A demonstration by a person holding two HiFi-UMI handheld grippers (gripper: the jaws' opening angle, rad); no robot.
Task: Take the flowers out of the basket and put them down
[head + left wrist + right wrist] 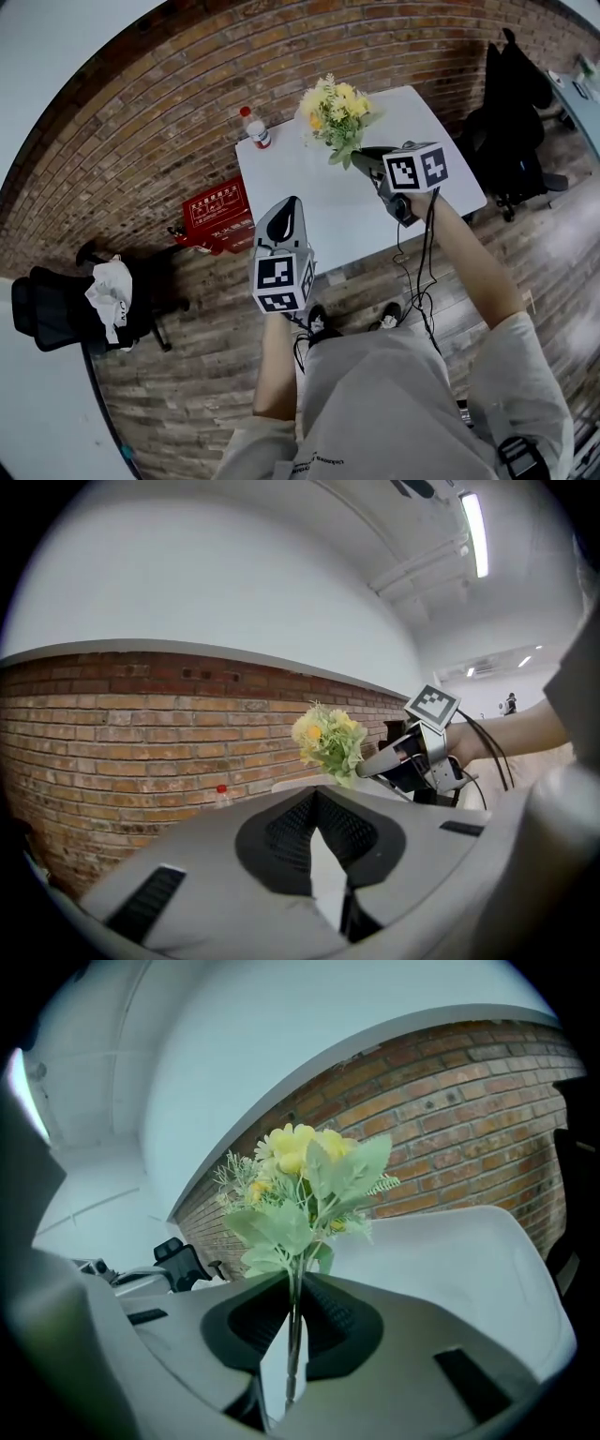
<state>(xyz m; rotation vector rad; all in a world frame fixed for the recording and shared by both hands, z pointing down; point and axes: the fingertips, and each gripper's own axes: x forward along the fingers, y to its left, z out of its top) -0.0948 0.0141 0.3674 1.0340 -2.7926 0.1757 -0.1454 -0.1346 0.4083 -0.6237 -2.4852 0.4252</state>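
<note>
A bunch of yellow flowers with pale green leaves [335, 108] is held up over the far side of the white table [319, 202]. My right gripper [359, 155] is shut on its stems. In the right gripper view the thin stems [294, 1326] run between the jaws and the blooms [300, 1180] stand above them. The left gripper view shows the bunch [326, 741] and the right gripper [375, 761] from the side. My left gripper [292, 202] hangs over the table's near edge, jaws together and nothing in them. No basket shows in any view.
A small bottle with a red cap [255, 127] stands at the table's far left corner. A red box [217, 214] lies on the floor left of the table. A black chair with white cloth [103, 295] is further left, and dark chairs [511, 112] stand at the right.
</note>
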